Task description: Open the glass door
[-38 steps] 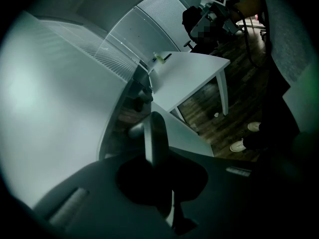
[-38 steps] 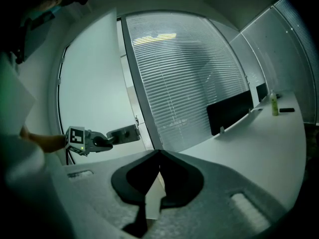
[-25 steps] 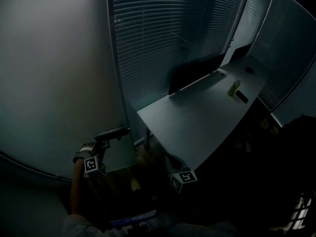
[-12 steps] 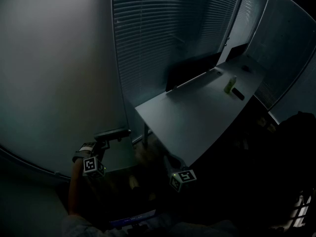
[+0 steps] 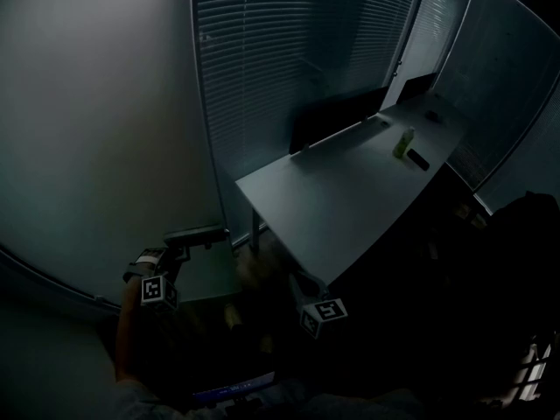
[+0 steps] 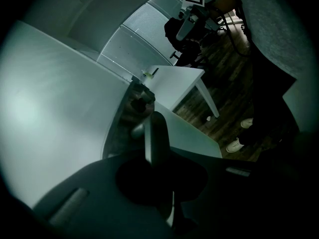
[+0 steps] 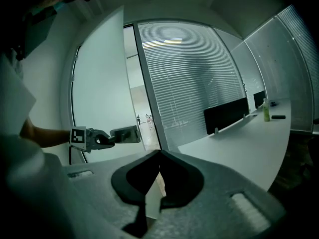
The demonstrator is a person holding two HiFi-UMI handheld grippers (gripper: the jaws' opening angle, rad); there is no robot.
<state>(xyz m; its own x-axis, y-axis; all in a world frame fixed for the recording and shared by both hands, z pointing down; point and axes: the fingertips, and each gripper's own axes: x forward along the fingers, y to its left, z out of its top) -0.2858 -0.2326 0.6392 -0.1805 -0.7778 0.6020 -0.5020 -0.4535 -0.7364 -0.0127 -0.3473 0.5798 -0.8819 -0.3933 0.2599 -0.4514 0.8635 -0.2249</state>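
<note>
The frosted glass door (image 5: 105, 129) stands ajar at the left, and in the right gripper view a lit corridor shows past the door's (image 7: 99, 83) edge. My left gripper (image 5: 185, 245) is shut on the door handle (image 5: 199, 234), a flat lever. In the left gripper view that handle (image 6: 155, 131) runs up between the closed jaws of the left gripper (image 6: 157, 156). My right gripper (image 5: 304, 287) hangs low by the desk corner. Its jaws meet at the tips of the right gripper (image 7: 159, 154), with nothing between them. It looks toward the left gripper (image 7: 102, 139) on the handle (image 7: 125, 133).
A glass wall with blinds (image 5: 280, 59) adjoins the door. A long white desk (image 5: 350, 199) with a dark screen (image 5: 337, 116) and a green bottle (image 5: 403, 143) runs along it. Dark wood floor and a person's shoes (image 6: 237, 144) lie below.
The left gripper keeps its hold on the handle and has drifted slightly left and down. The desk has slid up and left in view. The right gripper has barely shifted.
</note>
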